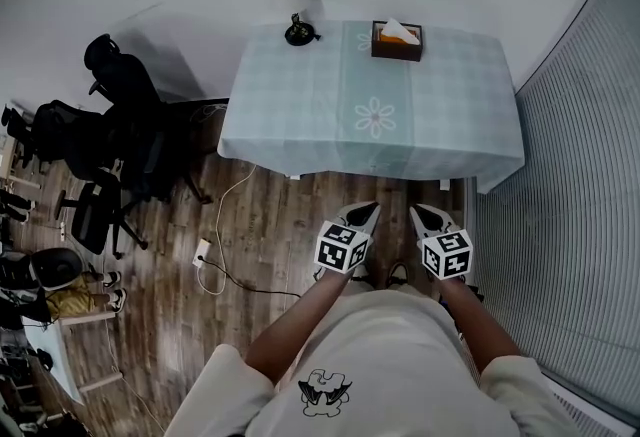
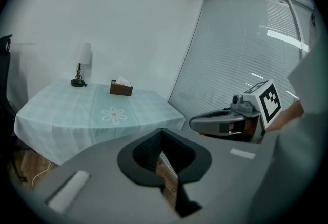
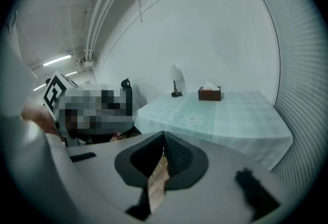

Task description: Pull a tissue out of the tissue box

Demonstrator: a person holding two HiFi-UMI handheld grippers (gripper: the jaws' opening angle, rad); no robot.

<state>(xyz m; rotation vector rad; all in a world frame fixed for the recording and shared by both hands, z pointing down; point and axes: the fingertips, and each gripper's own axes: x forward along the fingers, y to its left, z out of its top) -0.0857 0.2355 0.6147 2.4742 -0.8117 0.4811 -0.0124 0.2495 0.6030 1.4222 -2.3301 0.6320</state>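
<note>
A brown tissue box (image 1: 397, 41) with a white tissue (image 1: 399, 27) sticking out of its top stands at the far side of the table (image 1: 300, 115), which has a pale green cloth. The box also shows in the left gripper view (image 2: 121, 88) and the right gripper view (image 3: 209, 94). Both grippers hang close to the person's body, over the wooden floor and short of the table's near edge. My left gripper (image 1: 367, 211) (image 2: 163, 133) has its jaws together with nothing in them. My right gripper (image 1: 421, 213) (image 3: 164, 137) is likewise shut and empty.
A small lamp (image 1: 297, 29) stands at the table's far left corner. Black office chairs (image 1: 120, 125) crowd the left side. A power strip with a cable (image 1: 203, 252) lies on the floor. Window blinds (image 1: 580, 175) run along the right.
</note>
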